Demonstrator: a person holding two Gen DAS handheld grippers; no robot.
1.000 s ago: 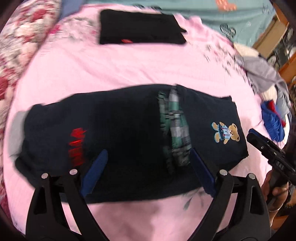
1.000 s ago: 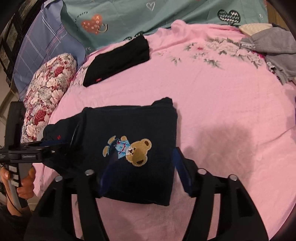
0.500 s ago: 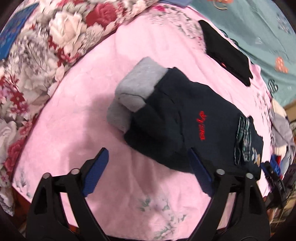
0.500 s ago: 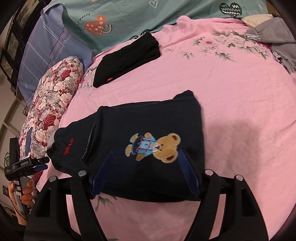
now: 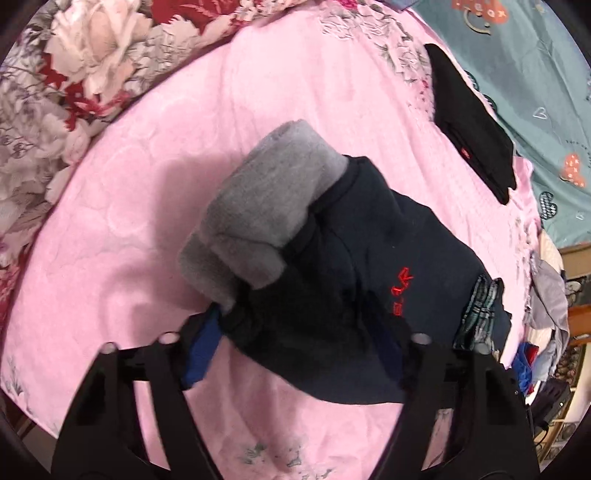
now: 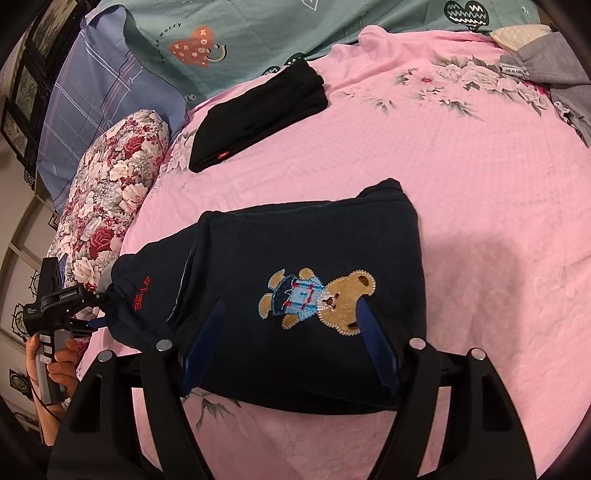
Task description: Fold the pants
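Navy pants (image 6: 306,280) lie partly folded on the pink bedspread (image 6: 461,184), bear patch (image 6: 317,299) facing up. Right gripper (image 6: 291,339) sits over the near edge of the fold, jaws fairly wide, blue pads (image 6: 201,347) resting on the fabric on either side of the bear, nothing pinched. Left gripper (image 5: 295,343) is at the cuff end, jaws closing, with the bunched dark fabric (image 5: 314,325) between its 2 fingers; can't tell if the pads press it yet. Grey cuffs (image 5: 258,206) stick out just past that grip, red lettering (image 5: 400,291) and plaid lining (image 5: 476,314) further along the leg. In the right view a hand (image 6: 55,373) holds the left gripper's handle at the far left. Behind: folded black garment (image 6: 258,118) well apart, floral pillow (image 6: 110,192), teal sheet (image 6: 258,33), grey clothing (image 6: 546,66) at the far right edge
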